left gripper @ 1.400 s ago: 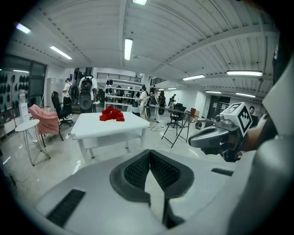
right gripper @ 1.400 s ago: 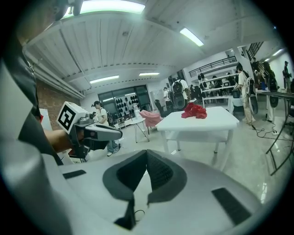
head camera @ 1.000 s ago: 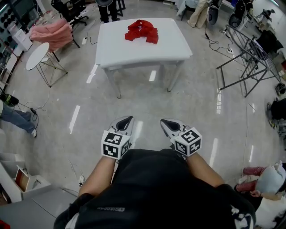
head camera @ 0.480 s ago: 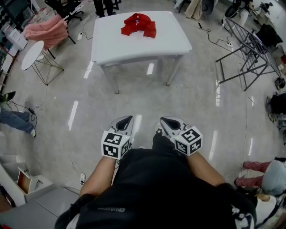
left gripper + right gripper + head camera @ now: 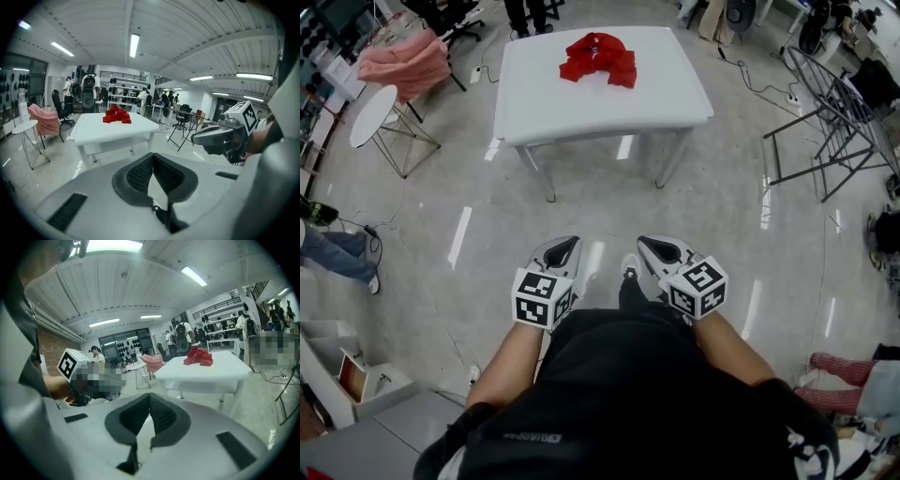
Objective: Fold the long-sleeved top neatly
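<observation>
While the red long-sleeved top (image 5: 598,58) lies in a crumpled heap near the top of the frame, toward the far edge of the white table (image 5: 609,108), none of the folding has begun, as far as I can judge: no sleeve is laid out, no edge is squared, and the cloth is bunched on itself. Everything is left to do: reach the table, spread the garment flat, bring the sleeves in, and fold the body over. Glossy floor (image 5: 581,220) fills the middle of the frame between me and the table, so I am well apart from the top. My left gripper (image 5: 561,253) and my right gripper (image 5: 662,253) sit side by side at lower centre, just above my dark shirt, both with jaws pressed together and nothing between the pads. At the upper left a pink garment (image 5: 405,66) drapes near a small round table (image 5: 375,114), and a metal rack (image 5: 825,122) stands at the right edge.
</observation>
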`<state>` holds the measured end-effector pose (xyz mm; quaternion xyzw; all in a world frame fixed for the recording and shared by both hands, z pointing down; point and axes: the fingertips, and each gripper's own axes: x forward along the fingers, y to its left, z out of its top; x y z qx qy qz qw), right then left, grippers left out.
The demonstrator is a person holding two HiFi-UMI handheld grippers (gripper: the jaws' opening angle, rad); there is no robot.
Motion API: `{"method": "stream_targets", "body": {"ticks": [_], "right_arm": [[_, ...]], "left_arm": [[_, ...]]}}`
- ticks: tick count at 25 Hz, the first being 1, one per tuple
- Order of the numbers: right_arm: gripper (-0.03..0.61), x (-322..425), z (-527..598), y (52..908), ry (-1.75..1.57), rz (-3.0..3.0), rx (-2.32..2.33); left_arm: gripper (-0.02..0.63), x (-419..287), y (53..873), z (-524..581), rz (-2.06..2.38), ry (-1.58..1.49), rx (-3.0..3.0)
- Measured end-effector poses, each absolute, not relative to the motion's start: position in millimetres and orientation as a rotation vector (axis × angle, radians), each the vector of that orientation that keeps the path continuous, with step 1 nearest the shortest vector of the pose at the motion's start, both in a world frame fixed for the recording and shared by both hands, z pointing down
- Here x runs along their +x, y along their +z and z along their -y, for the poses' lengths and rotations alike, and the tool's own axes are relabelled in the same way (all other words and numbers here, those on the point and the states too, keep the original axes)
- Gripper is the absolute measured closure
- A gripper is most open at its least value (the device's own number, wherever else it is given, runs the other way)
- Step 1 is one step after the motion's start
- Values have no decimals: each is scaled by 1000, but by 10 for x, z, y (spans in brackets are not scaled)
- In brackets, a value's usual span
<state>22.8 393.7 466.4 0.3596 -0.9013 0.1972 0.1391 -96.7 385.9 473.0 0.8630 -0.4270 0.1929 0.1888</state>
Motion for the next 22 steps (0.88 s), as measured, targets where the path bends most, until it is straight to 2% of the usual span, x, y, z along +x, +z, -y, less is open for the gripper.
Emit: {"method": "stream_targets", "body": {"ticks": [22], "right_arm": [[574, 539, -2559, 4437, 504, 2681, 975]], "left_arm": [[611, -579, 4548, -2528, 1269, 532, 2430]]}}
